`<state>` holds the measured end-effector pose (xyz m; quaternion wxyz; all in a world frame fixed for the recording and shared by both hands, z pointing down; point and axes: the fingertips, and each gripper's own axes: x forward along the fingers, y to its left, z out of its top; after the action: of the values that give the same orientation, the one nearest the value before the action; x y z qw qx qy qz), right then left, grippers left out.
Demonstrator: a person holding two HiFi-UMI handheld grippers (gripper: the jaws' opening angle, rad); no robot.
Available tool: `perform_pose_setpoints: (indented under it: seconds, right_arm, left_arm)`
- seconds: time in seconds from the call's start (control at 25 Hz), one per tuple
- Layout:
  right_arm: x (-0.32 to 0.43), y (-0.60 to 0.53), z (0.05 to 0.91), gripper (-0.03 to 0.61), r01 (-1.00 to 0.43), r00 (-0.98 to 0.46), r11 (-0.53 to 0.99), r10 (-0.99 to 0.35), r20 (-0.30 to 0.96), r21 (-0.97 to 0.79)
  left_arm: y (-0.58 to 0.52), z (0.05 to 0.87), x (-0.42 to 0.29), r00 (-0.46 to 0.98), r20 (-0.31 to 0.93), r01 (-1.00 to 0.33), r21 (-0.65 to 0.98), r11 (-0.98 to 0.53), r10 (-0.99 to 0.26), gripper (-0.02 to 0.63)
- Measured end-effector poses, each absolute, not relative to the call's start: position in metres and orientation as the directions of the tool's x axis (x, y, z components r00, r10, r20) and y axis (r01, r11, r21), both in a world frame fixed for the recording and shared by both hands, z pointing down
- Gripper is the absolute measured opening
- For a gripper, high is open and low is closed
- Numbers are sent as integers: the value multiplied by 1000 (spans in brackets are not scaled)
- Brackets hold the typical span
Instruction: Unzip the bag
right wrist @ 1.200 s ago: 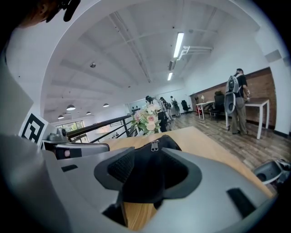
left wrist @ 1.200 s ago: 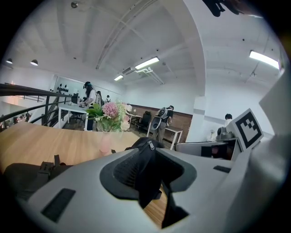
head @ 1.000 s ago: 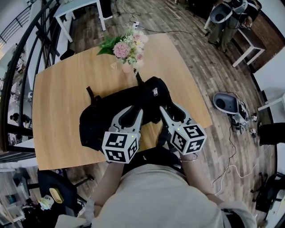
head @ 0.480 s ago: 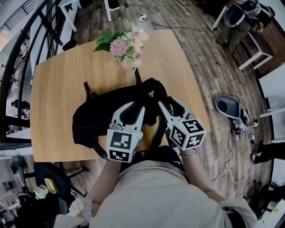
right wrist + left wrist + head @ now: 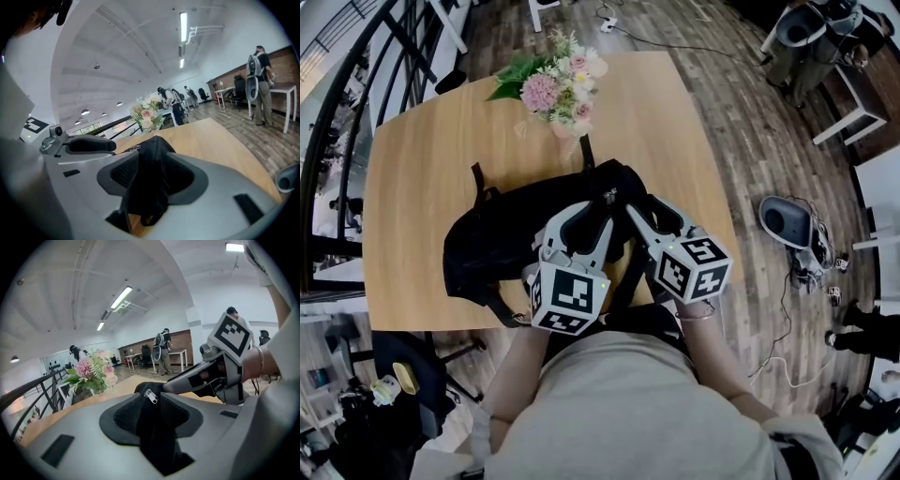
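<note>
A black backpack lies on the wooden table, its top end towards me. A silver zipper pull sits on that raised end. My left gripper is open right behind the pull, which shows between its jaws in the left gripper view above a ridge of black fabric. My right gripper is open beside it at the bag's right end, with the bag's black top between its jaws. I see no pad pressing on the bag. A strap loop hangs low in the right gripper view.
A bunch of pink and white flowers stands at the table's far edge, just beyond the bag. The table's right edge is close to my right gripper. Wooden floor, a white table and people stand further off.
Both grippers have moved forward onto the bag's top end. The left one has rolled, so its marker cube faces up more squarely. The bag has kept its place on the table.
</note>
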<state>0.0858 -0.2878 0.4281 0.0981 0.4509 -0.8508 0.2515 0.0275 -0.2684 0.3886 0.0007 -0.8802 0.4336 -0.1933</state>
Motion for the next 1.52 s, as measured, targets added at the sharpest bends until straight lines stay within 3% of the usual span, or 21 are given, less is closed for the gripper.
perform_pose_setpoints:
  seconds: [0.72,1.52]
  right_arm:
    - [80,-297,443,103,-760,-647,508,-649,400,-404]
    - [80,-297,442,100,-749,-660,521,-641,391,-410]
  left_arm:
    - [-283,416,52,488,467,-472,-570,-673,-738,130]
    - [-281,392,49,512,388,-532,-558,-637,-766,125]
